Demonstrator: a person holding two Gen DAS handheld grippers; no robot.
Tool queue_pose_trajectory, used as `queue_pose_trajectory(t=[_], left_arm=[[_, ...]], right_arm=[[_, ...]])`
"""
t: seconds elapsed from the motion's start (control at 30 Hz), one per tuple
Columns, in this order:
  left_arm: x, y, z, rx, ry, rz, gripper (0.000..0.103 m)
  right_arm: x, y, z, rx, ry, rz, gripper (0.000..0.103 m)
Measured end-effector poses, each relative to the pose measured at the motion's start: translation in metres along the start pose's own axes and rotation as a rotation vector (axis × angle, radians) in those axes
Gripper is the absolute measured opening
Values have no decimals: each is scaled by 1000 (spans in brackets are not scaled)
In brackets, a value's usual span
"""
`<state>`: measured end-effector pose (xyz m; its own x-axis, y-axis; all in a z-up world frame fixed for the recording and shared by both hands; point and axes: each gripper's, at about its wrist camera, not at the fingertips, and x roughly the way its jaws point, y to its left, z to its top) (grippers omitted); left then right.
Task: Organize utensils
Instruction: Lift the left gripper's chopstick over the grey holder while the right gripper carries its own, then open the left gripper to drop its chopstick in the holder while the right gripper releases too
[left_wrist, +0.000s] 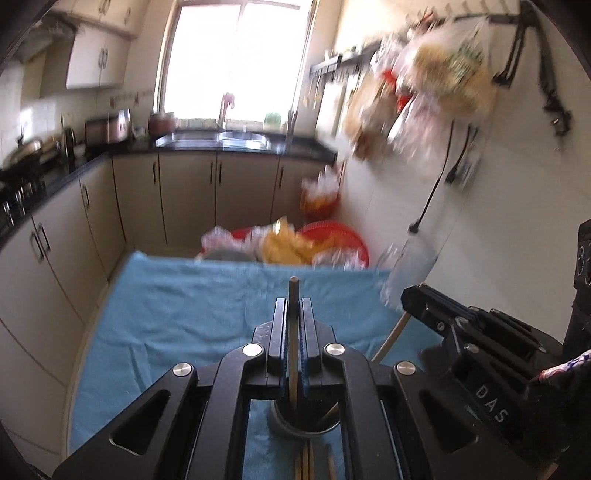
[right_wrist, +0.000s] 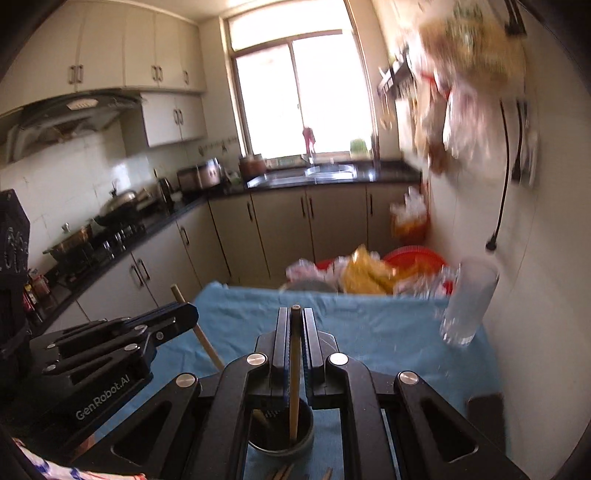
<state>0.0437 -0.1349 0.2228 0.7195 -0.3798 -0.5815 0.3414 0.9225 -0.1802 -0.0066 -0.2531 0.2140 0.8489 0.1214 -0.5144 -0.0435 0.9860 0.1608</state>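
We grip one chopstick (left_wrist: 293, 332) in each hand-held gripper (left_wrist: 293, 306), above the cup (left_wrist: 295, 430); light, stiff, slippery, so we clamp mid-shaft.

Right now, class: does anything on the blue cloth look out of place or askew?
Loose chopsticks lie on the blue cloth beside the dark cup. Each gripper, left and right, holds one chopstick reaching down into the cup.
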Motion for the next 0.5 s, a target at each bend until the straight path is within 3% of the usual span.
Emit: queue_pose_trajectory(t=[0.13, 0.23, 0.33, 0.37, 0.5], left_arm=[[15, 8, -9, -3, 22, 17, 6], [10, 7, -7, 18, 3, 22, 14], [-3, 7, -1, 15, -38, 33, 37], [-11, 7, 0, 12, -61, 36, 39], [-38, 10, -1, 16, -105, 43, 43]], right_arm=[[19, -13, -7, 15, 29, -23, 6], [25, -22, -3, 48, 30, -25, 8], [24, -27, 0, 67, 21, -17, 41], [22, -28, 2, 69, 12, -19, 49], [3, -33, 1, 90, -13, -28, 52]])
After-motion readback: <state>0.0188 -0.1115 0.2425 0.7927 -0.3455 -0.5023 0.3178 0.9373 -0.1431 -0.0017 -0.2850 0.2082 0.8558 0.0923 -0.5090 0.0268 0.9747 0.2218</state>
